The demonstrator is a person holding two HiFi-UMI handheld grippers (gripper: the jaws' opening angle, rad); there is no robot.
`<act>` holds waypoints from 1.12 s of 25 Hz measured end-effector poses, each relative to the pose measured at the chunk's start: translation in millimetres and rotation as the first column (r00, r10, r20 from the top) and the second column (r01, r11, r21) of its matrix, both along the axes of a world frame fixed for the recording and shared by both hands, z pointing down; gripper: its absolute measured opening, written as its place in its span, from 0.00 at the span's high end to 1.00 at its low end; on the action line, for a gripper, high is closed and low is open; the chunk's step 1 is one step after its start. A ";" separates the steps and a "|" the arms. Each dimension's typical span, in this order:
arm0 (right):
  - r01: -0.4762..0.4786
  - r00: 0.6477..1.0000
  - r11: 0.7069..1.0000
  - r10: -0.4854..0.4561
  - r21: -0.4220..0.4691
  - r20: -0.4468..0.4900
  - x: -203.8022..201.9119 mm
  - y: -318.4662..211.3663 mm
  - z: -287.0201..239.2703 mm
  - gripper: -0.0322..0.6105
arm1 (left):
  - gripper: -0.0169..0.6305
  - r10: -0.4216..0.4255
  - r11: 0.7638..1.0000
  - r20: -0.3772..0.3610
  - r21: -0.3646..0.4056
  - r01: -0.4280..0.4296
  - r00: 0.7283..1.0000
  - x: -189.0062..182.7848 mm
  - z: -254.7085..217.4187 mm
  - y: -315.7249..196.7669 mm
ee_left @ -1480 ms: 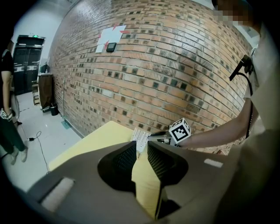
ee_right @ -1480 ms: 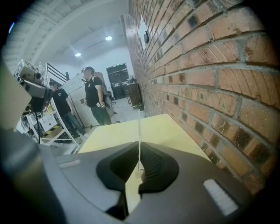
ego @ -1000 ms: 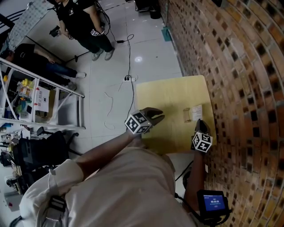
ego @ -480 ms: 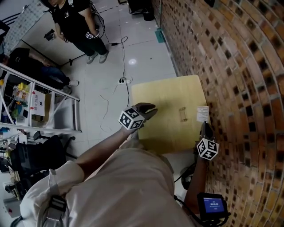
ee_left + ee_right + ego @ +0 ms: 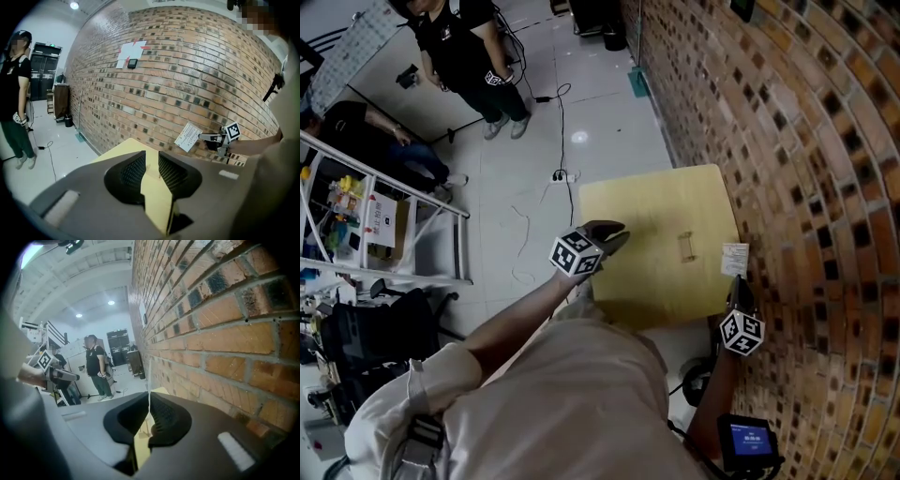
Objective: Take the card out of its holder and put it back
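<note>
Beside the brick wall (image 5: 806, 187), the right gripper (image 5: 737, 284) has its jaws clamped on the white card (image 5: 734, 259), lifted clear of the yellow table (image 5: 647, 202) at its wall-side edge. The clear holder (image 5: 686, 246) stands on the table near the card, apart from it. The left gripper (image 5: 615, 234), jaws apart, hovers over the table's opposite edge, with open floor (image 5: 534, 187) beyond.

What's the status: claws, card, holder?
Right claw shut on the card, held clear of the holder. Left claw open, empty, over the table. Holder empty, nothing blocking it.
</note>
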State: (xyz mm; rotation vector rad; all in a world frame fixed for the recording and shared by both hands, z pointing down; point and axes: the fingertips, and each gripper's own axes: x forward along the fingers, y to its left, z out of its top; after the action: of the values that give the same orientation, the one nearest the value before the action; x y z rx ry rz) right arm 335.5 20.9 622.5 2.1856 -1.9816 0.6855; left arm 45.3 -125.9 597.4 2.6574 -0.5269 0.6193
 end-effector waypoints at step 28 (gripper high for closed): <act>0.029 1.000 0.999 -0.029 -0.016 -0.003 -3.9 -1.7 3.3 0.93 | 0.77 -0.050 0.997 -0.012 -0.051 0.049 0.999 3.1 12.9 -8.0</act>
State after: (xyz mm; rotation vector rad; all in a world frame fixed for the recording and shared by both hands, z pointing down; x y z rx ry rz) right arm 331.6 19.2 625.8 2.1432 -1.9952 0.6916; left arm 48.4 -134.0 610.3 2.5911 -0.5643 0.5917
